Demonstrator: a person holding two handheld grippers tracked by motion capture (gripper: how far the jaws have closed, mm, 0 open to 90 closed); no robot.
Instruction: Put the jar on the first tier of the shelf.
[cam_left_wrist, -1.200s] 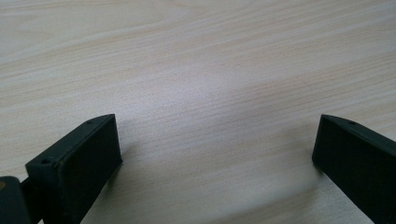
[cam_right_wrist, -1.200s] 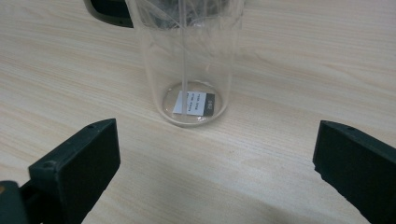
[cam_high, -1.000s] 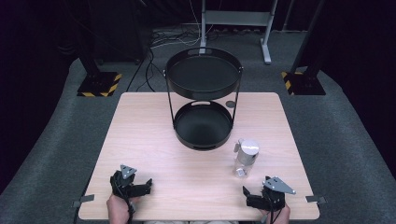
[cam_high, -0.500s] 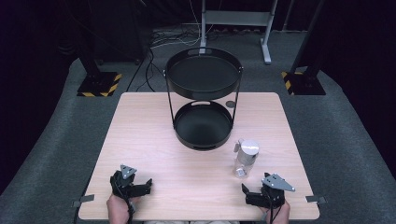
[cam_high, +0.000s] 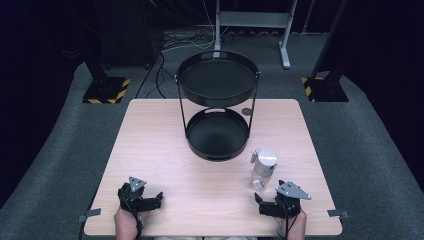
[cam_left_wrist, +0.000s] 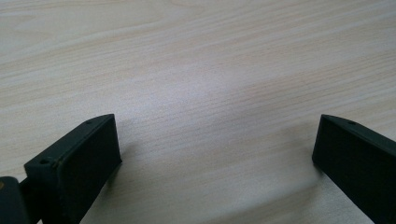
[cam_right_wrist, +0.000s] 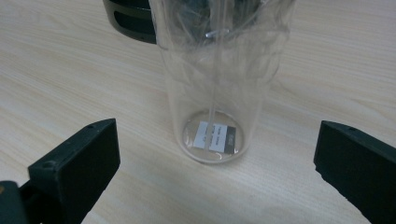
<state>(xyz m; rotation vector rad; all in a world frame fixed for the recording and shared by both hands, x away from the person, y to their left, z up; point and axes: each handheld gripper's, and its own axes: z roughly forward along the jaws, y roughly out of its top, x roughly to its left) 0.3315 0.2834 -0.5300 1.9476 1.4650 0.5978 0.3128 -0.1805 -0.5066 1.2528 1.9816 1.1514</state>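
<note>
A light wooden table (cam_high: 165, 150) is seen from above. At its far middle a black stand with two round trays (cam_high: 218, 112) is set, one tray above the other.

The right gripper (cam_high: 263, 204) is held near the front right edge of the table. Its two black jaws are spread wide apart, and nothing is held between them. In the right gripper view the jaws are seen low at each side, with the jar (cam_right_wrist: 217, 84) standing in front of them, between them but farther off. The jar is not touched.

The left gripper (cam_high: 156, 199) is held near the front left edge. Its jaws are also wide apart, and bare wood is seen between them in the left gripper view.

The jar (cam_high: 261, 169) is placed upright on the table, just in front of the right gripper and near the lower tray's right side. It is made of clear glass (the wood can be seen through it), with a round silver lid on top. A small white and dark label (cam_right_wrist: 215, 136) is stuck on its bottom.
</note>
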